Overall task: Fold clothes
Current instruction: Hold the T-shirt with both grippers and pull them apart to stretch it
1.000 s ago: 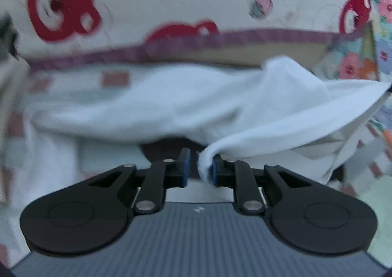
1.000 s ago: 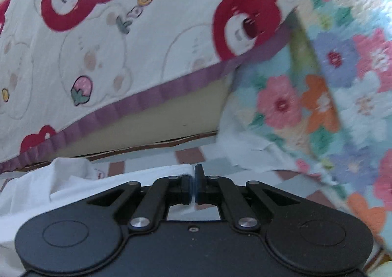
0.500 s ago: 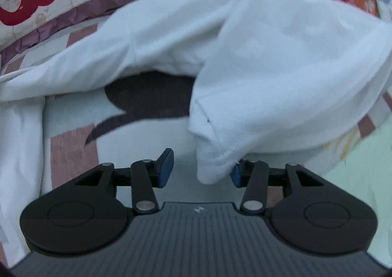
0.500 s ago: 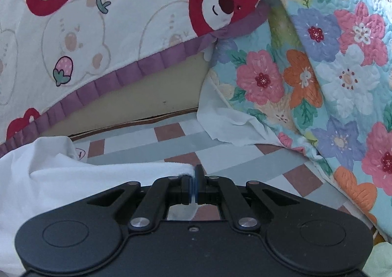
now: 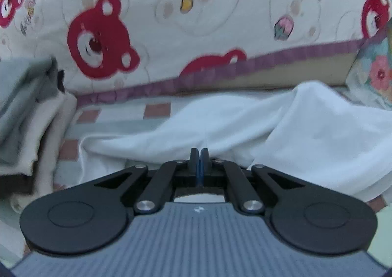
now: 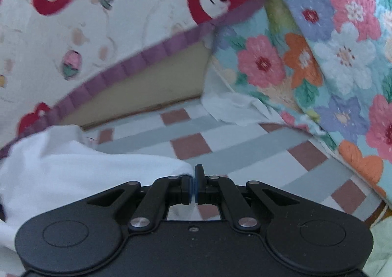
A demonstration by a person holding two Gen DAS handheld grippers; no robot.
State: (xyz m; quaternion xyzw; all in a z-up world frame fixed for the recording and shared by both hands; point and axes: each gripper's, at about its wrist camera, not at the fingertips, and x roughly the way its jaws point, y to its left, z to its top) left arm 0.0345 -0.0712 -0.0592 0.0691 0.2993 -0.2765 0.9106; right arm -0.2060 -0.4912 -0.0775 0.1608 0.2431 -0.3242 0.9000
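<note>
White garment [image 5: 281, 130] lies rumpled and bunched on the checked bed sheet [image 6: 220, 135], ahead of the left tongs [image 5: 199, 163] and left of the right tongs [image 6: 193, 185]; no flat, squared fold visible; folding judged unfinished. Left tongs pressed together, nothing seen between them; right tongs pinching the garment's edge. Stacked grey and cream clothes [image 5: 27, 115] sit far left of the left tongs, seemingly folded.
</note>
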